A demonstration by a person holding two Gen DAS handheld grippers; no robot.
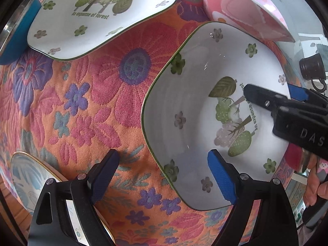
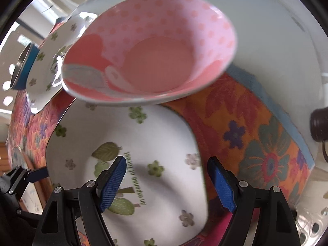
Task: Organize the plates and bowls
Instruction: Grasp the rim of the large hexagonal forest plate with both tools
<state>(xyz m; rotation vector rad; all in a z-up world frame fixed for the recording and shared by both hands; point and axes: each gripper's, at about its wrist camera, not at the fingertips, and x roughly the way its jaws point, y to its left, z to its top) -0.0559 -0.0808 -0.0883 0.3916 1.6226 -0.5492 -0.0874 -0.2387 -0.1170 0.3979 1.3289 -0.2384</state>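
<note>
You are bringing both wide, empty grippers, left gripper (image 1: 164,174) and right gripper (image 2: 166,180), over the square forest plate (image 1: 205,94), risking a collision or chipping its rim.

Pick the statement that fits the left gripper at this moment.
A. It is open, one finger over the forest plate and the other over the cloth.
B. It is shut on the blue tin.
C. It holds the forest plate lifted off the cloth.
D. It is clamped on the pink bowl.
A: the left gripper is open and empty, one finger over the near forest plate, the other over the cloth.
</note>
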